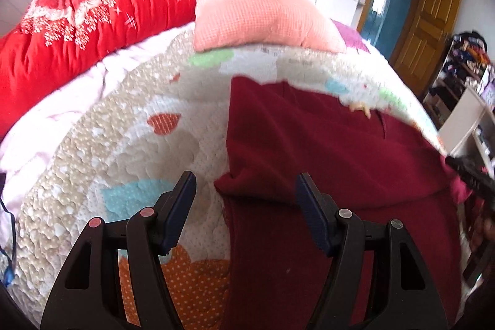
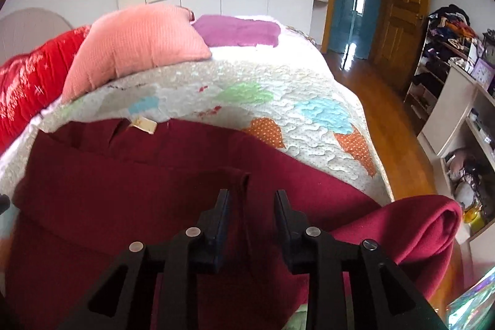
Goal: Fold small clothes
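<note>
Here I have the left hand-held gripper (image 1: 246, 190) standing wide open above the bed, its jaws apart with nothing pinched between them; the left finger hangs over the quilt (image 1: 130, 144) and the right finger over the edge of the garment (image 1: 324, 150). The garment is a dark red knit piece lying flat on the quilt, filling my left view from 12 round to 5 o'clock, with a folded corner (image 1: 256, 190) sitting just between the jaws at 6 o'clock. From the right wrist, the right hand-held gripper (image 2: 252, 206) shows its jaws partly apart, a narrow gap only, and I see no cloth pressed by the pads; a thin fold or seam (image 2: 244, 194) of the garment runs down through that gap, whether touching I cannot tell. In that view the garment spreads from 9 o'clock across the middle, and a rolled-over part of it (image 2: 427, 231) hangs off the bed edge at 4 o'clock. A small pale label (image 2: 144, 123) sits at its collar toward 11 o'clock. Beyond, at 11 o'clock, lies a pink pillow (image 2: 136, 42), with a red blanket (image 2: 27, 82) at 9 o'clock and a purple cloth (image 2: 238, 31) at 12. Wooden floor (image 2: 380, 113) and shelves (image 2: 458, 101) lie at 2 to 3 o'clock.
</note>
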`<state>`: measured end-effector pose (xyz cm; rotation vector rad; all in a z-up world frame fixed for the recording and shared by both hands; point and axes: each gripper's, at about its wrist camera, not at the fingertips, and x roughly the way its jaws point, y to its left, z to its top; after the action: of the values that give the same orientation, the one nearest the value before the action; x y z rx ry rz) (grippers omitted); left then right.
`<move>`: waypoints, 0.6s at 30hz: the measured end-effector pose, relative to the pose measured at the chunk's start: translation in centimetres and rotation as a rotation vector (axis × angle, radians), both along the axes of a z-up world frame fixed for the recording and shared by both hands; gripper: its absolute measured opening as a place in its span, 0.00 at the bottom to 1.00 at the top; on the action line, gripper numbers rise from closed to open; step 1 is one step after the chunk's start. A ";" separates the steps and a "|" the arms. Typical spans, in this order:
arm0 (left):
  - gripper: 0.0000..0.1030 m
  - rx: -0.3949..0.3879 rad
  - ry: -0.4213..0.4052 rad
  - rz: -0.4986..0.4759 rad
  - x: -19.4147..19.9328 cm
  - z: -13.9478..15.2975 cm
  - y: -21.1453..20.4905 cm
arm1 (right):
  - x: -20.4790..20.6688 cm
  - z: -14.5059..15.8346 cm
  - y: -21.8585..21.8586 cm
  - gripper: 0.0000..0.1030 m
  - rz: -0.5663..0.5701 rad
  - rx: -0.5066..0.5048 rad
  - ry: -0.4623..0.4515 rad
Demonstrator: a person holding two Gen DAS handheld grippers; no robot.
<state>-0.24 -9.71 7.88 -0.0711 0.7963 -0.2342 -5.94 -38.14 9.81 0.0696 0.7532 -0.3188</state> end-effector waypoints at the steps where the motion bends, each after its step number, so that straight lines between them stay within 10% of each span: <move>1: 0.65 -0.012 -0.007 0.004 0.3 0.3 -0.2 | -0.4 0.2 0.2 0.26 0.019 0.034 -0.013; 13: 0.68 0.149 0.129 -0.018 4.3 -3.9 -4.5 | 1.6 -3.2 2.3 0.27 0.100 0.121 0.127; 18: 0.68 0.068 0.117 -0.018 2.5 -2.0 -4.1 | -3.6 0.3 0.7 0.60 0.049 0.136 0.019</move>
<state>2.29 -13.79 5.89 -0.0139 0.9210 -0.2213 -9.50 -37.44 10.13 0.1766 0.7937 -0.2214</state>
